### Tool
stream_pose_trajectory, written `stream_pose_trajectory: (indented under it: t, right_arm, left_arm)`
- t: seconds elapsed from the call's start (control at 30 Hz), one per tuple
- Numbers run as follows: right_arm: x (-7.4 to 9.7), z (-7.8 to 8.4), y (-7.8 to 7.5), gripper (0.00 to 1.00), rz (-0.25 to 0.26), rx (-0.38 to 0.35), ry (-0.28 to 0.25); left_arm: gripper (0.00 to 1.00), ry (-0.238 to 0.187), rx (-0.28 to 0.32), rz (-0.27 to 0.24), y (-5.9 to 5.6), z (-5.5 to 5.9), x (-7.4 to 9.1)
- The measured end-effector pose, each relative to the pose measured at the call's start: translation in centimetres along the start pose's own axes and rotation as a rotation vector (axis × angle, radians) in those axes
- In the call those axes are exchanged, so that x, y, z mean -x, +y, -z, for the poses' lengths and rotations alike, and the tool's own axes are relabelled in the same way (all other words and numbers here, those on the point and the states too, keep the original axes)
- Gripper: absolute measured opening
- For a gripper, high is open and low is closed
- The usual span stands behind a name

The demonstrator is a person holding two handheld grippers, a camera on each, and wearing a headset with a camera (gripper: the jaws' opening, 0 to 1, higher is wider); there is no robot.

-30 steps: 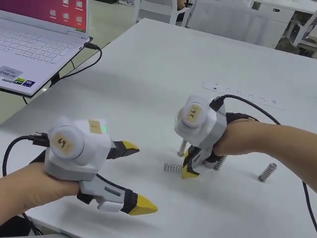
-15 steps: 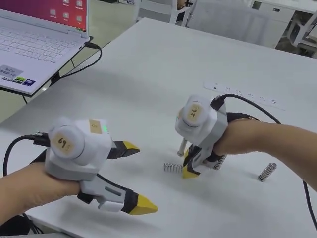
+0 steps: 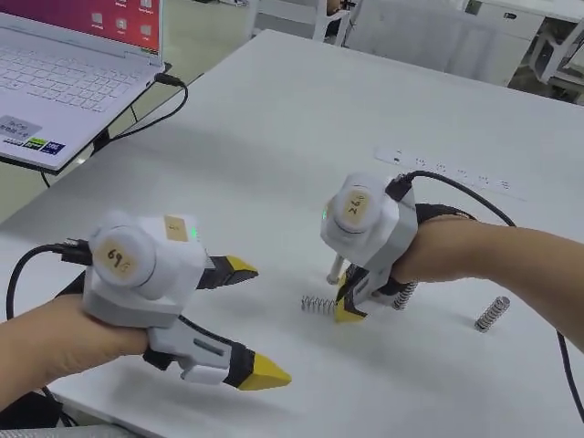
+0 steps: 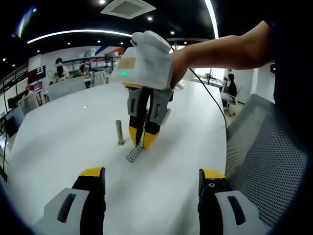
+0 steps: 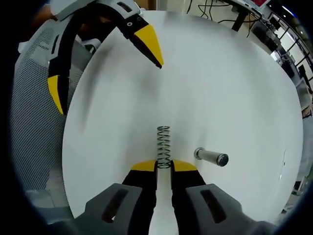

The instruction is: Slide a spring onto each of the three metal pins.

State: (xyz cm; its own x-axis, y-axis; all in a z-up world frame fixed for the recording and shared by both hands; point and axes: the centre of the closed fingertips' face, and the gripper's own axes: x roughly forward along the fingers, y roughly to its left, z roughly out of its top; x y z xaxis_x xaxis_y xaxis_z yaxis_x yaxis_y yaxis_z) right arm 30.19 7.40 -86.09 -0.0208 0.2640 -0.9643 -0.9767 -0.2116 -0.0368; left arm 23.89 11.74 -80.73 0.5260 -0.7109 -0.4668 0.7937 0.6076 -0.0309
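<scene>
On the white table (image 3: 301,128), the left gripper (image 3: 257,319) hovers with its jaws spread wide and nothing between them. The right gripper (image 5: 164,165) points down, its yellow tips pinched on one end of a spring (image 5: 163,144) that lies flat just beside an upright metal pin (image 3: 336,271). A second spring (image 3: 492,315) lies well apart.

Open laptop (image 3: 64,64) left of the white table (image 3: 301,119), a power strip (image 3: 452,172) on its far side
</scene>
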Motion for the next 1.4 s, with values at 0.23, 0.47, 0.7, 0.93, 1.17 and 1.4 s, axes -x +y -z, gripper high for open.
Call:
stream_pose_trajectory:
  t: [0.23, 0.47, 0.7, 0.93, 1.17, 1.4]
  right_arm:
    - [1.4, -0.7, 1.0, 0.08, -0.009, 0.015, -0.004]
    - [3.0, -1.0, 2.3, 0.08, -0.029, 0.020, -0.015]
    - [4.4, -1.2, 3.9, 0.08, -0.038, 0.044, -0.013]
    - [5.5, -1.5, 4.8, 0.08, -0.032, 0.066, -0.009]
    - [6.1, -1.8, 5.2, 0.08, -0.027, 0.077, -0.008]
    - [6.7, -1.8, 5.7, 0.08, -0.029, 0.089, -0.001]
  left_arm:
    - [0.71, -0.006, -0.015, 0.007, 0.1, -0.4, -0.1]
    - [0.64, -0.013, -0.035, 0.013, 0.3, -1.0, -0.3]
    - [0.50, -0.027, -0.067, 0.042, -0.5, -2.0, -0.7]
    - [0.38, -0.037, -0.104, 0.066, -1.3, -3.0, -1.0]
    - [0.26, -0.048, -0.137, 0.089, -1.9, -3.7, -1.1]
    - [0.17, -0.046, -0.165, 0.113, -2.4, -4.0, -1.4]
